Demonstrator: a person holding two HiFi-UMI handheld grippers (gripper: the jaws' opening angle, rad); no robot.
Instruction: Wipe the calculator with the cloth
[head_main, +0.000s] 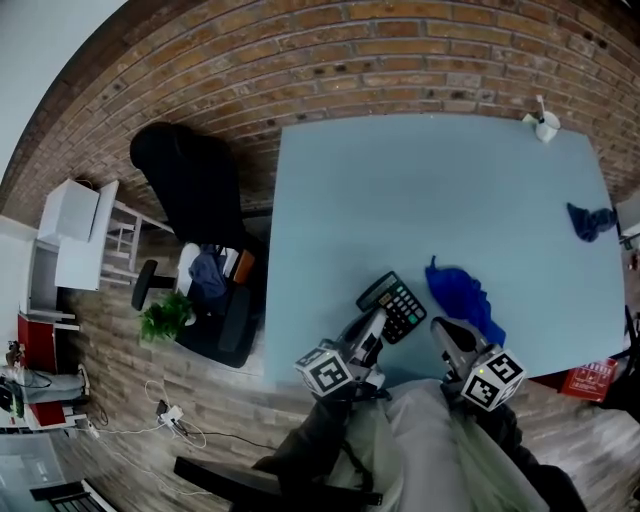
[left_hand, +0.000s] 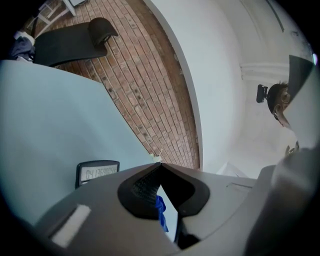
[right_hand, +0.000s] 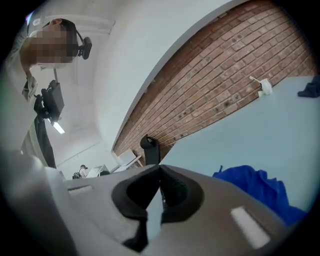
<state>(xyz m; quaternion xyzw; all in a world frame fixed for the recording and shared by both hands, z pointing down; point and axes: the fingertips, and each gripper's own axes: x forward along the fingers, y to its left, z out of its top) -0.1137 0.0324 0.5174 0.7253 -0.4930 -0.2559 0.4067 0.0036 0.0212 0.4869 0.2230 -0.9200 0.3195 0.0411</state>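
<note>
The calculator (head_main: 392, 306) lies flat on the desk (head_main: 400, 180), just left of the blue cloth (head_main: 466, 300). Its long axis runs diagonally, with the display end seemingly pointing away from the cloth. Left hand-held gripper (head_main: 374, 325) and right hand-held gripper (head_main: 443, 330) — jaws pressed together, empty.

One table (head_main: 430, 190) carries one calculator (head_main: 392, 306), two blue cloths, namely the bright cloth (head_main: 465, 300) and the darker cloth (head_main: 590, 221), and one small white object (head_main: 545, 124). There are two grippers, the left gripper (head_main: 377, 320) and the right gripper (head_main: 441, 327). Beside the table stand one black chair (head_main: 195, 185) and one potted plant (head_main: 165, 317).
</note>
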